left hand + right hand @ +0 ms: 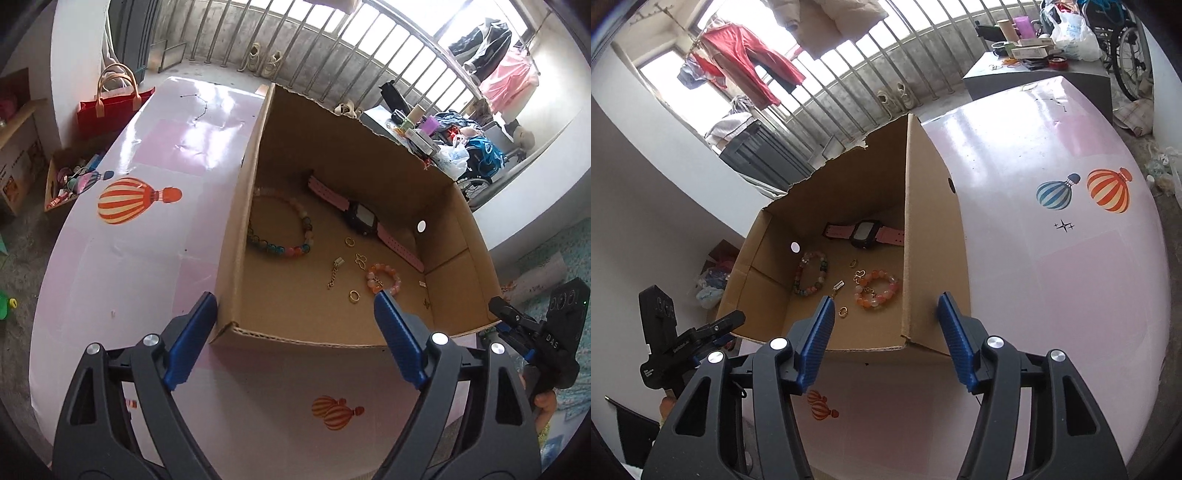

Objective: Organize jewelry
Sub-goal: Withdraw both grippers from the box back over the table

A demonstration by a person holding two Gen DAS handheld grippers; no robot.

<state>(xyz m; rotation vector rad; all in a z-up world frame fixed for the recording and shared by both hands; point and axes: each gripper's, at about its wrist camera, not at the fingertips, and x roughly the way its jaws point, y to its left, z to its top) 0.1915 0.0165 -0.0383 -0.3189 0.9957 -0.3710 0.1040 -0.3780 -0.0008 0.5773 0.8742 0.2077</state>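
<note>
**Jewelry lay loose in the open box, both tongs empty at its near rim**

Jewelry was spread over the floor of a cardboard box (pixel 458 236) that stood on the pink worktop (pixel 122 258). Toward the far wall lay a pink-strapped watch (pixel 360 216), its long axis running slantwise across the box. A large multicoloured bead bracelet (pixel 280 225) sat near one side wall, and a smaller orange bead bracelet (pixel 384 282) lay closer to the near edge. Between them were small gold pieces: a short chain with a tag (pixel 335 273), a butterfly-shaped charm (pixel 360 260) and two rings, one (pixel 355 295) nearest the front.

The left tongs (pixel 295 321) stood wide and held nothing, straddling the near left corner of the box, with one finger outside the wall and the other over the inside. The right tongs (pixel 886 325) were also apart, somewhat less wide, and empty, straddling the near right corner. Each tool appeared at the edge of the other's view, so they flanked the box front.

All pieces lay ahead of and below both tongs, inside the walls. From the left wrist view the orange bracelet and the near ring sat just past the inner finger, so the left hand seemed the nearer. Any pick would probably have had to clear the front wall first, then descend.
</note>
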